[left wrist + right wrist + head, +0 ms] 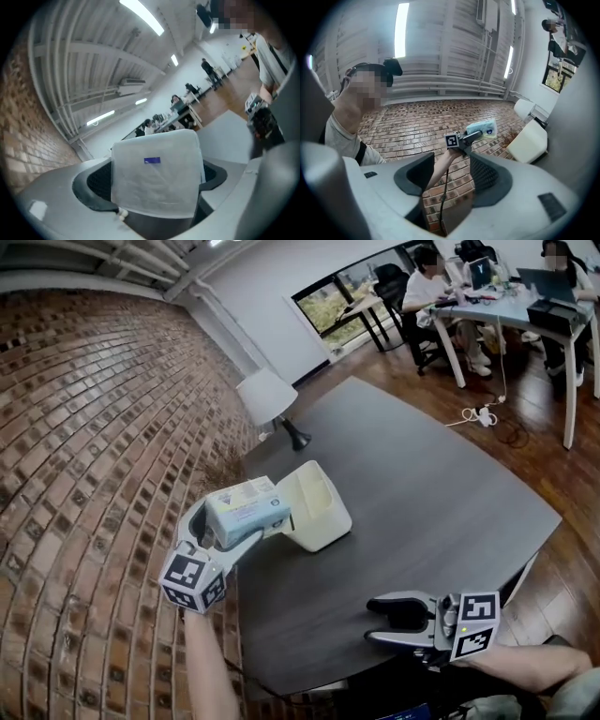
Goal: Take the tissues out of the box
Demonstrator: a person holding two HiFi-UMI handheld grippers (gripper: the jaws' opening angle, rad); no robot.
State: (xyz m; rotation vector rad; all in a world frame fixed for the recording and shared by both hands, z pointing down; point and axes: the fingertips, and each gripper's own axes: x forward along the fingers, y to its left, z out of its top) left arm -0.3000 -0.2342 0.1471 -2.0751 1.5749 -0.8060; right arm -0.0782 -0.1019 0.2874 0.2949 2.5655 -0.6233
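The dark counter [422, 493] carries an open cream box [316, 509] near its left edge. The tissue pack [246, 508] is raised just left of the box, pinched in the left tool [236, 532]. The right tool [389, 620] hovers over the near edge, its jaws spread and empty.

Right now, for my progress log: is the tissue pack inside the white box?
No, the tissue pack is gripped in the left tongs, held up beside the white box, not in it.
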